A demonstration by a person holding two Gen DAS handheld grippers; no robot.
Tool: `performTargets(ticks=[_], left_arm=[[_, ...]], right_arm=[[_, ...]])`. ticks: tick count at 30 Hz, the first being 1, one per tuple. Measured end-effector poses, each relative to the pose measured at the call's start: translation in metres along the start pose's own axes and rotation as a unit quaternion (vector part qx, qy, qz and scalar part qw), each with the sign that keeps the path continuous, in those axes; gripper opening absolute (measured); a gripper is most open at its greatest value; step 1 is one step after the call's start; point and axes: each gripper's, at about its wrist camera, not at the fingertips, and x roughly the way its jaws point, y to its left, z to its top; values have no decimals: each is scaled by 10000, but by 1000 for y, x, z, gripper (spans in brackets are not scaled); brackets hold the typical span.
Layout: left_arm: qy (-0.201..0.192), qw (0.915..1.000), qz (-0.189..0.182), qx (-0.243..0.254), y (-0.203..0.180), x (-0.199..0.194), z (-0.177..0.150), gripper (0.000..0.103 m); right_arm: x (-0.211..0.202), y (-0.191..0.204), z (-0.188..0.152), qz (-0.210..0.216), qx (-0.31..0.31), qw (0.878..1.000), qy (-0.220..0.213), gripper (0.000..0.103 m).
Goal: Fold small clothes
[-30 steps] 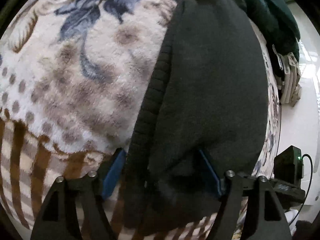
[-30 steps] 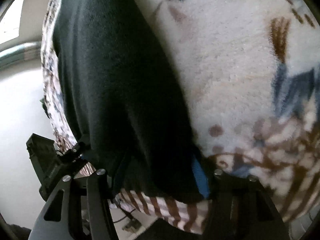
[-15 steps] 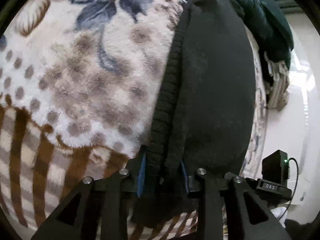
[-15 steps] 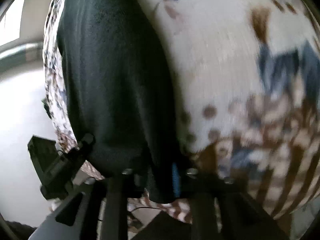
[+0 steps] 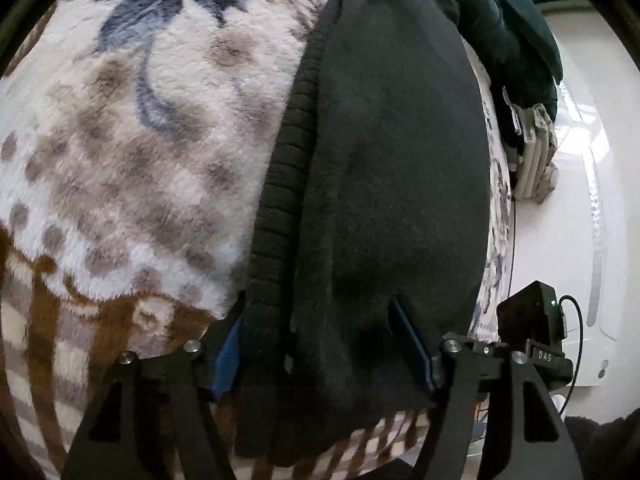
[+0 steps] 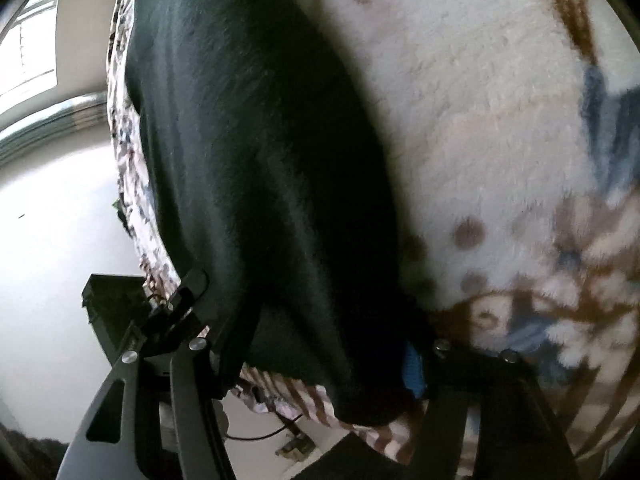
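Observation:
A black knit garment (image 5: 384, 184) with a ribbed edge lies lengthwise on a fluffy floral blanket (image 5: 152, 140). It also shows in the right wrist view (image 6: 256, 184). My left gripper (image 5: 324, 344) is open, its blue-padded fingers (image 5: 226, 354) standing wide on either side of the garment's near end. My right gripper (image 6: 316, 356) is open too, its jaws spread around the garment's other near end. The cloth lies slack between both pairs of fingers.
A dark green garment (image 5: 508, 28) lies piled at the far end, with folded beige clothes (image 5: 534, 160) beside it. The blanket's edge (image 6: 132, 200) drops to a white floor. A black device with a cable (image 5: 536, 320) sits off the blanket's side.
Half a second ago both grippers were shut on the garment's near edge. Now both have opened wide and let the cloth go.

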Motion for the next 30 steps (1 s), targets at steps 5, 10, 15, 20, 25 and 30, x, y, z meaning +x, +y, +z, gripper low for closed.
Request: performTargets(ticks=[5, 10, 15, 20, 25, 30], left_arm=[[-98, 9967, 781, 196, -19, -27, -14, 64], [-289, 9905, 1280, 424, -35, -46, -30, 64], [-248, 9898, 1333, 429, -39, -28, -25, 6], [-582, 9916, 1153, 119, -49, -49, -24, 2], [-588, 9899, 1278, -169, -25, -68, -15, 2], [-124, 9929, 1110, -410, 2, -43, -7, 8]], right_arm=[[-10, -11, -8, -18, 51, 9999, 101, 65], [-26, -4, -13, -258, -3, 9994, -245, 65], [-33, 3, -15, -576, -178, 9973, -428, 65], [-23, 6, -15, -740, -199, 9960, -461, 63], [-21, 8, -13, -692, -125, 9963, -493, 62], [-12, 12, -8, -753, -54, 9964, -373, 62]])
